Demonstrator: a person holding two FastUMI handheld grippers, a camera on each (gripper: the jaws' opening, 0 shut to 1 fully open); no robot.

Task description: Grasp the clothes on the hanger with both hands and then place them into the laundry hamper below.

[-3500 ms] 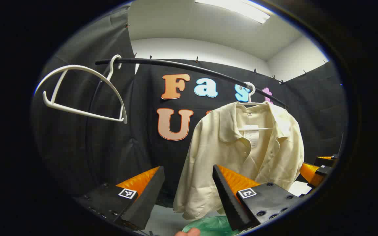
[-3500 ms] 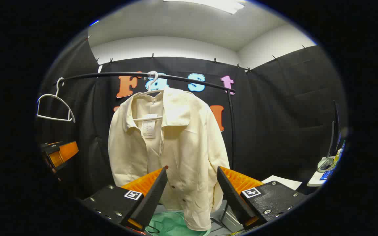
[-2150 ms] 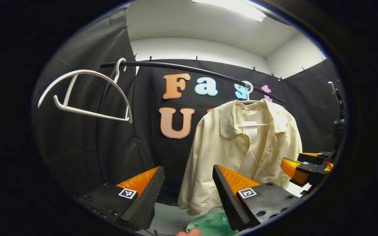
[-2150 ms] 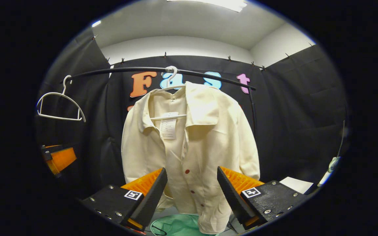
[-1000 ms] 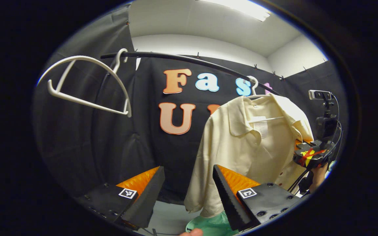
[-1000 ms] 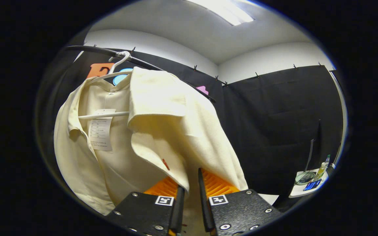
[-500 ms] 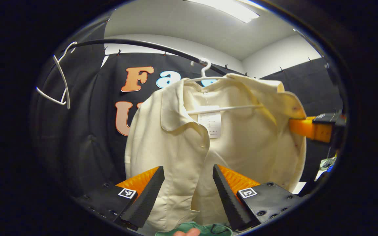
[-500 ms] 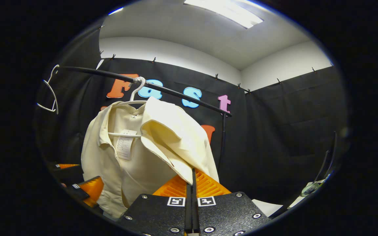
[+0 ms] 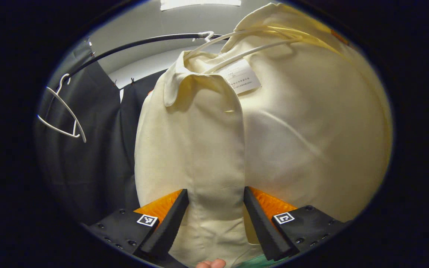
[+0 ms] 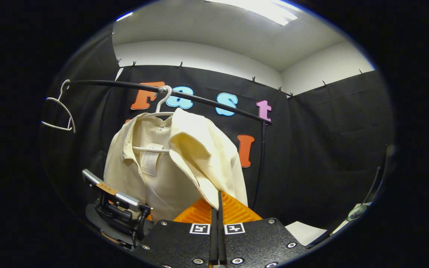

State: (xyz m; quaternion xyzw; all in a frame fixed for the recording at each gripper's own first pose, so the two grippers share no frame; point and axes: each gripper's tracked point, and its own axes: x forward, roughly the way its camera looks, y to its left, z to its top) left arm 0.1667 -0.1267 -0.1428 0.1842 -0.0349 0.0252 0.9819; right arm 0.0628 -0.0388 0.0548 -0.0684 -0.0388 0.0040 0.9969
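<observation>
A cream shirt (image 9: 292, 123) hangs on a white hanger (image 9: 237, 46) from the black rail (image 9: 132, 44), very close in the left gripper view. My left gripper (image 9: 216, 217) is open, with the shirt's left front panel lying between its fingers. In the right gripper view the same shirt (image 10: 132, 171) hangs from the rail (image 10: 207, 104). My right gripper (image 10: 216, 208) is shut on the edge of the shirt's right front panel and holds it out from the hanger. The left gripper's body (image 10: 116, 212) shows low beside the shirt. A sliver of the green hamper (image 9: 253, 260) shows at the bottom.
An empty white hanger (image 9: 63, 119) hangs at the left end of the rail, also the empty hanger (image 10: 58, 111) in the right gripper view. A vertical rack post (image 10: 261, 160) stands right of the shirt. A fingertip (image 9: 209, 263) shows at the bottom edge.
My left gripper has moved in close to the shirt, and the left front panel now lies between its open fingers. My right gripper stays shut on the right panel's edge.
</observation>
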